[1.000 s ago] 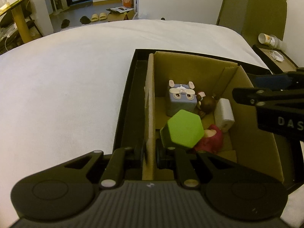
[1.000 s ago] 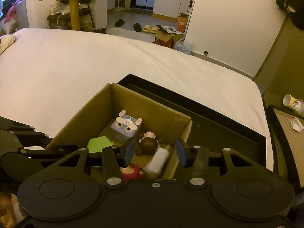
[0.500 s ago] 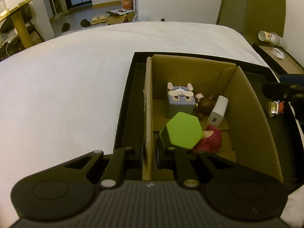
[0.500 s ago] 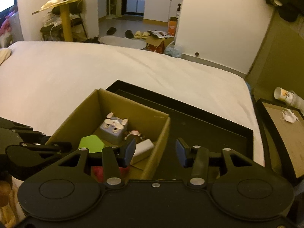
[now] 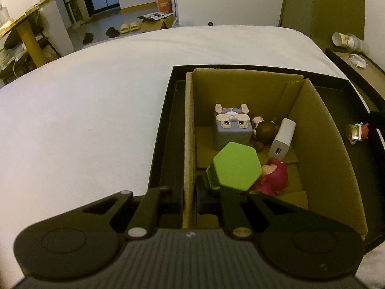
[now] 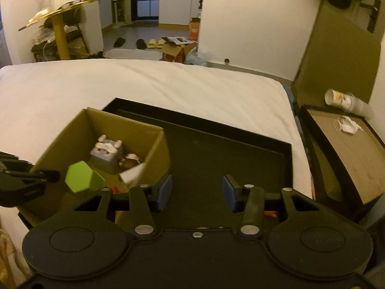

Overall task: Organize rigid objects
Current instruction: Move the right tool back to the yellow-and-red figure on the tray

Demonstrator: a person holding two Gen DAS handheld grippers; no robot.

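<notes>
A cardboard box [image 5: 320, 130] stands inside a black tray [image 5: 163, 130] on a white bed [image 5: 84, 110]. Inside the box: a grey-blue cube figure [image 5: 232, 127] with ears near the far wall, a brown round figure [image 5: 264, 130] just beside it, a white charger [image 5: 282, 137] leaning beside that, a pink figure [image 5: 276, 175] nearer me, and a green hexagonal block [image 5: 234, 166] partly over the pink one. A small red-haired figure [image 5: 358, 131] lies on the tray floor outside the box's right wall. Beyond the bed, a bedside stand [image 6: 346, 154] carries a tipped cup [image 6: 341, 98].

My left gripper [image 5: 189, 192] is clamped on the box's left wall: one finger outside, one inside, the cardboard between them. The green block sits just ahead of the inner finger; I cannot tell whether they touch.

Compared with a second ago, my right gripper [image 6: 197, 192] has left the box, where it hovered over the charger. It now hangs over the bare tray floor to the right of the box, fingers [image 6: 166, 190] spread wide and holding nothing. The charger, upright against the right wall before, now leans. In the right wrist view the box and its contents lie well left of my right fingers.
</notes>
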